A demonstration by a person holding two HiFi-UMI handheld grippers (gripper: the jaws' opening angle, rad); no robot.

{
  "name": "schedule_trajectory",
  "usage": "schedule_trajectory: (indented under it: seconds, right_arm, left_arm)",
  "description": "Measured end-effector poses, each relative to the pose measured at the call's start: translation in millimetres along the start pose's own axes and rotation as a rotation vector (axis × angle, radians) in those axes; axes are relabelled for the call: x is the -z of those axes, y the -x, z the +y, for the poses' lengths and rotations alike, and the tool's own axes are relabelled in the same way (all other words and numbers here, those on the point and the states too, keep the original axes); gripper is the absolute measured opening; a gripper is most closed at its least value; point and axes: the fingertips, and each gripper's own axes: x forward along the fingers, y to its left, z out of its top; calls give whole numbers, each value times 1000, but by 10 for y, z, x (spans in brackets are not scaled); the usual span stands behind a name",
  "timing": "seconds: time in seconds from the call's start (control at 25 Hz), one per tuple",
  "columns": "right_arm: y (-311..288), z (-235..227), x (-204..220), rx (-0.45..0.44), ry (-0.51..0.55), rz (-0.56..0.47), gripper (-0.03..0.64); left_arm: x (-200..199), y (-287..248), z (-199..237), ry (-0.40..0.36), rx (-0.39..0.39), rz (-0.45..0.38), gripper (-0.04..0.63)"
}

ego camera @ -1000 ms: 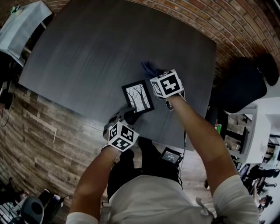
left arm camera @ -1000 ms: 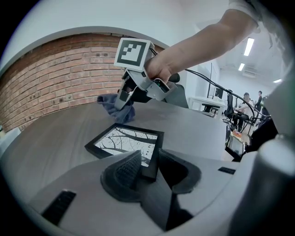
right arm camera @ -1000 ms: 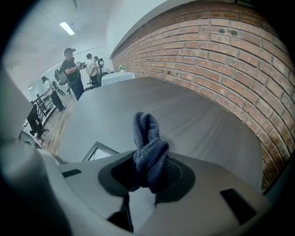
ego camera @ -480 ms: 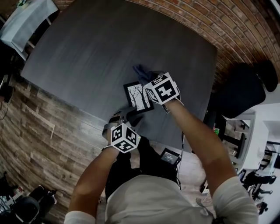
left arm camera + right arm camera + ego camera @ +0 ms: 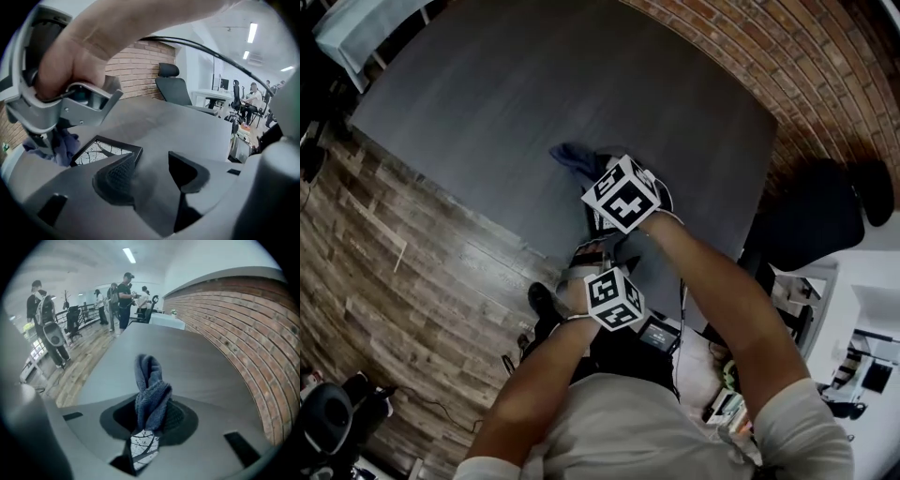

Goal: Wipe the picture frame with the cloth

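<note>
The right tool [image 5: 149, 423], jaws clamped on the blue cloth [image 5: 151, 387], has swept across the picture frame [image 5: 101, 151] on the dark bench [image 5: 487, 112]. Its marker cube [image 5: 622, 195] now covers most of the frame, which lay in plain sight a second ago. The cloth trails out at the cube's 10 o'clock. The left tool [image 5: 150, 173] has drawn back off the frame's corner, jaws just opened partway with nothing between them; the frame lies flat at their 10 o'clock.
</note>
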Motion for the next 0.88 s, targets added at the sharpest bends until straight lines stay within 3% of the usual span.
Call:
schedule_trajectory:
  seconds: [0.2,0.48,0.88]
  right_arm:
    - [-80,78,-90,-11,182,48,100]
    - [-220,145,-76,-20,284,98,100]
    - [-210,369,146,-69,379,154,100]
  left_arm:
    - [-45,-139,-34,49,5,18,229]
    - [79,-218,-51,162,3,46,269]
    - [92,-217,-31,194,2,32,279]
